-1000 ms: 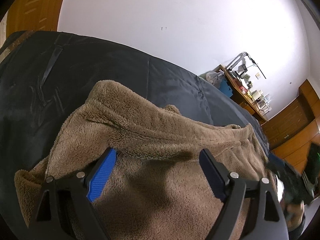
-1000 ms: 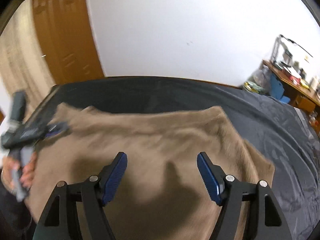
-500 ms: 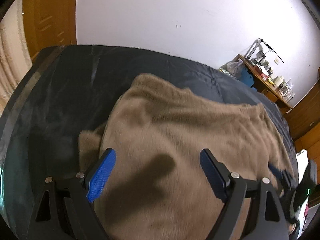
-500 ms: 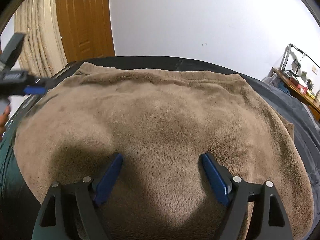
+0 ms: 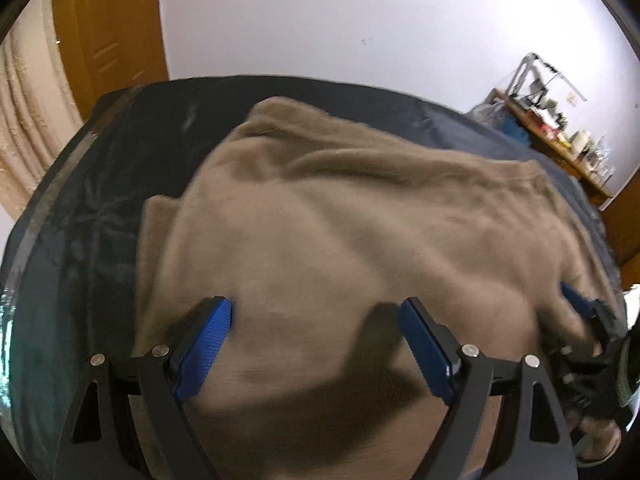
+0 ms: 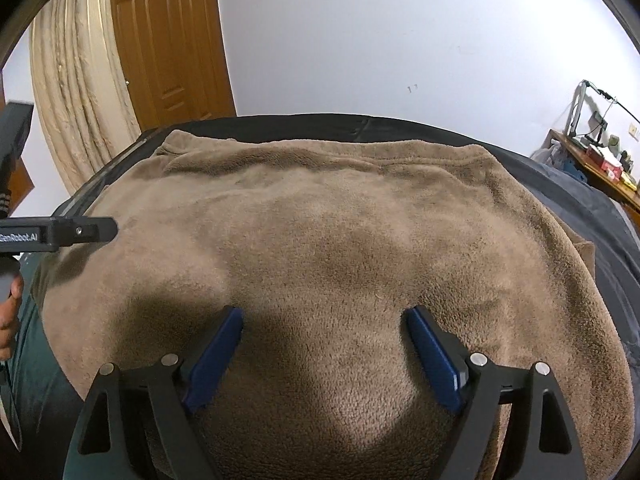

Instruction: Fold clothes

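brown fleece (image 6: pixel 340 248), dark bedcover (image 6: pixel 568 192) bordering

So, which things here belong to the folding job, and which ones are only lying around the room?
Part of the job:
- brown fleece garment, spread on the dark bed cover
- left gripper, open above it
- right gripper, open above it

Only lying about:
- cluttered wooden desk by the wall
- wooden door
- beige curtain

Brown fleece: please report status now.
Left tongs open, right tongs open, both above cloth. Brown fleece spread flat on dark bed. Nothing blocking.
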Tool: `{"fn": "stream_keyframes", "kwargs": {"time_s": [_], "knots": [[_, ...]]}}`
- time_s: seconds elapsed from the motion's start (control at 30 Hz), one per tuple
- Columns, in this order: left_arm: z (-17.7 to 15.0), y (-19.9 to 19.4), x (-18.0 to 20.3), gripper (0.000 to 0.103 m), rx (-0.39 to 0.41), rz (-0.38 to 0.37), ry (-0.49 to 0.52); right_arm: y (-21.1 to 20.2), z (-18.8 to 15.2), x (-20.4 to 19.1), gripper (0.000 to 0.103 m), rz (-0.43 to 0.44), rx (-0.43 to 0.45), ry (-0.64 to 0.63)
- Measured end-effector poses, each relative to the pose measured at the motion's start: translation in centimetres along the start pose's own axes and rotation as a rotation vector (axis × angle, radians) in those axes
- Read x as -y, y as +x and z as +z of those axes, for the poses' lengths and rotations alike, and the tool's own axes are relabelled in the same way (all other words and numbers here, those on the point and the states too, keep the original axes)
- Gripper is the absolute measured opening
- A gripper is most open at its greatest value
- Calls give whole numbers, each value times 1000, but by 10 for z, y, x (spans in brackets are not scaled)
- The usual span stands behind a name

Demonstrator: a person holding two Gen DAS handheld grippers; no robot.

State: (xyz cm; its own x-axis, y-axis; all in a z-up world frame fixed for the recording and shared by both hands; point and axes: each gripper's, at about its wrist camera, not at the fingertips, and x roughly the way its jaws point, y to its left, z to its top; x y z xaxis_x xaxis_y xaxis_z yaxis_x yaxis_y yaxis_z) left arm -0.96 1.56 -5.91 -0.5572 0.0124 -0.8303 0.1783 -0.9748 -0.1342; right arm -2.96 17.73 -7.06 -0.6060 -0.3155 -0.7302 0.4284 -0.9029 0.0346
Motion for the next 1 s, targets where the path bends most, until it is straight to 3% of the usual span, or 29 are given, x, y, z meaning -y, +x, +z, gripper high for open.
{"fn": "stream_keyframes", "kwargs": {"time_s": [0.13, 0.23, 0.6, 1.0], "knots": [[7, 4, 28, 89, 30, -16, 69, -1, 0, -1, 91, 17, -1, 2], [2, 16, 38, 89, 35, 22, 98, -1, 0, -3, 91, 15, -3, 0], [-17, 27, 42, 100, 129, 29, 171, -1, -1, -5, 91, 3, -8, -10], [-18, 29, 38, 100, 135, 33, 169, -8, -2, 2, 91, 34, 22, 12]]}}
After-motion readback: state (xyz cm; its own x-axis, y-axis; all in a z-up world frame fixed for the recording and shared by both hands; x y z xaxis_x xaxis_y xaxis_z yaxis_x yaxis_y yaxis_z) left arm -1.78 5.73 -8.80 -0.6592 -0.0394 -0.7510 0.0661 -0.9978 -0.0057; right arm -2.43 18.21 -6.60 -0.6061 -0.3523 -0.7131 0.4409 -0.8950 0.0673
